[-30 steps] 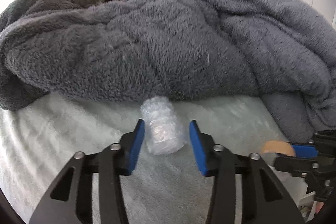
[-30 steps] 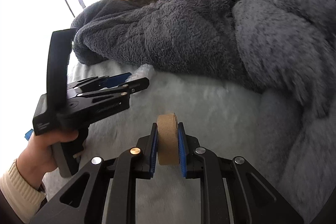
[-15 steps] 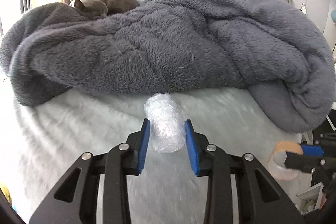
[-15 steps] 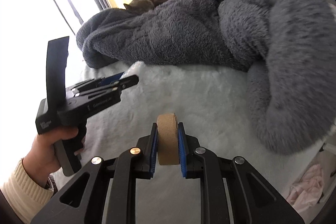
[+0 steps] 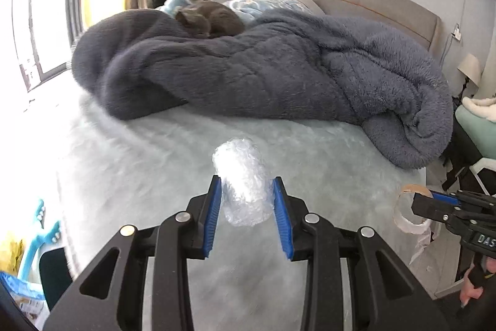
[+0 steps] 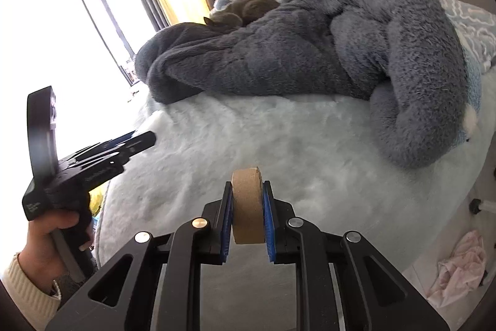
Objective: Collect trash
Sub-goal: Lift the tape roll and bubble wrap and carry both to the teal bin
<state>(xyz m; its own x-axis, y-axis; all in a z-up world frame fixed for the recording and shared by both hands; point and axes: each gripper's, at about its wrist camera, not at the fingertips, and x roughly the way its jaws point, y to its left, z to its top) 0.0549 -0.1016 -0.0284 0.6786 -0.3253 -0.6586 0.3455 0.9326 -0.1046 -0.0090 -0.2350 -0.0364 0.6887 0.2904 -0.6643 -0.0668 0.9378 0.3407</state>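
My left gripper (image 5: 247, 197) is shut on a clear roll of bubble wrap (image 5: 241, 179) and holds it above the pale fluffy bed cover (image 5: 139, 163). My right gripper (image 6: 247, 208) is shut on a brown cardboard tape roll (image 6: 247, 203), also lifted above the bed. The tape roll shows in the left wrist view (image 5: 410, 208) at the right edge, held by the right gripper (image 5: 434, 203). The left gripper shows in the right wrist view (image 6: 136, 143) at the left, held by a hand.
A rumpled grey fleece blanket (image 5: 263, 73) covers the far half of the bed, with a grey cat (image 5: 210, 19) curled on it. A pink cloth (image 6: 462, 266) lies on the floor at right. Bags and a blue object (image 5: 34, 241) sit at the bed's left.
My left gripper closed on the bubble wrap and lifted it back off the bed. Both grippers pulled away from the blanket; the right one kept its tape roll.
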